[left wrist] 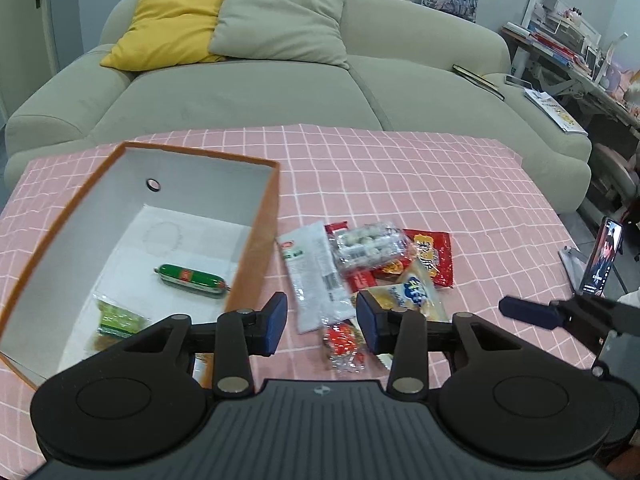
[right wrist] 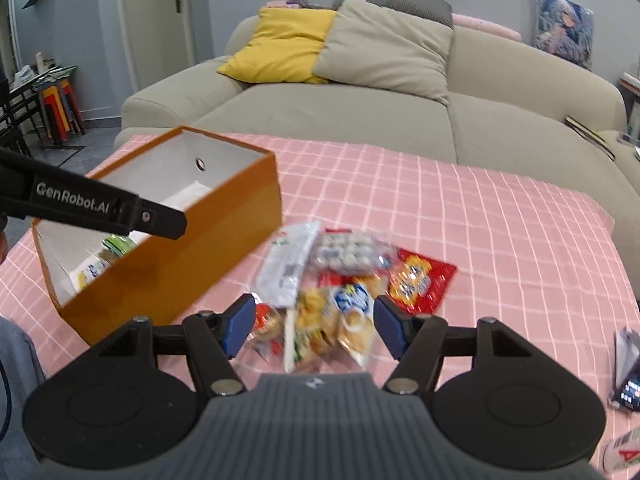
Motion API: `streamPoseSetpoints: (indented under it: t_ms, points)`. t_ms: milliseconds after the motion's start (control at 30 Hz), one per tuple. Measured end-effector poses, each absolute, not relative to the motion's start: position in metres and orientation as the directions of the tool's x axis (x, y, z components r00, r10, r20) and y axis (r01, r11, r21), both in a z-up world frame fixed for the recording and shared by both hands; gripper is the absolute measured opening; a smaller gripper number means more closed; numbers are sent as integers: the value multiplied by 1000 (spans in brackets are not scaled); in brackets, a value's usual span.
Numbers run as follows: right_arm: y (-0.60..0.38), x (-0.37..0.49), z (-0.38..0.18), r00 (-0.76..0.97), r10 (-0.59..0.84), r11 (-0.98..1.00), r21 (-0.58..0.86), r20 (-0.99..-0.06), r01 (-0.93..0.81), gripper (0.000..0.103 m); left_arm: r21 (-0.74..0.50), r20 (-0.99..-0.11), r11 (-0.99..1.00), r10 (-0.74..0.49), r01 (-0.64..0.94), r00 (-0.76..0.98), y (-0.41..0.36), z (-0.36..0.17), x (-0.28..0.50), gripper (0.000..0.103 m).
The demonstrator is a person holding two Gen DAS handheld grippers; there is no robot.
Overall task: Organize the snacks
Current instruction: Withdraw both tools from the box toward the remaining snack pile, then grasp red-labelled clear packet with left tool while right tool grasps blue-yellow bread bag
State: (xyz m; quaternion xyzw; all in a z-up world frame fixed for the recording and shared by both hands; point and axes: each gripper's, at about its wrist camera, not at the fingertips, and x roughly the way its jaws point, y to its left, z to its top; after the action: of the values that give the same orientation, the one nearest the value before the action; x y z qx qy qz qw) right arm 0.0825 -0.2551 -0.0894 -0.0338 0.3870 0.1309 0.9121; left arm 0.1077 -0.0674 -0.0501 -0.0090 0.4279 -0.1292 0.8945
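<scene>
Beige sofa (left wrist: 280,92), yellow cushion (left wrist: 168,24), grey walls (right wrist: 152,20).

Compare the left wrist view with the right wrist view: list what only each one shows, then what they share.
Only the left wrist view: the green sausage lying on the floor of the orange box, and a phone on a stand at the table's right edge.

Only the right wrist view: the box's outer side wall, stacked stools and a door at the left.

Both: the box, the snack pile with the white packet and red packet on the pink checked cloth, the sofa with its yellow cushion, and open fingers with nothing held.
</scene>
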Motion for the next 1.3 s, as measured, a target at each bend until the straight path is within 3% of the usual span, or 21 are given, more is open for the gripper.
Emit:
streamPoseSetpoints:
  t_ms: [600, 800, 1133, 1233, 1300]
  points:
    - [-282, 93, -133, 620, 180, 981, 92, -764, -171, 65, -125, -822, 976, -201, 176, 533, -100, -104, 105, 46]
    - [-272, 112, -141, 618, 187, 971, 51, -764, -232, 64, -136, -848, 979, -193, 151, 493, -106, -117, 121, 46]
    - [-275, 143, -165, 554, 235, 963, 114, -799, -244, 64, -139, -882, 984, -173, 109, 439, -108, -134, 143, 46]
    - [-278, 148, -171, 537, 266, 956, 148, -801, -252, 61, -133, -890, 986, -163, 100, 426, -110, -138, 147, 46]
    - [-278, 149, -173, 527, 293, 948, 170, -798, -270, 51, -136, -894, 986, -165, 97, 417, -110, -139, 148, 46]
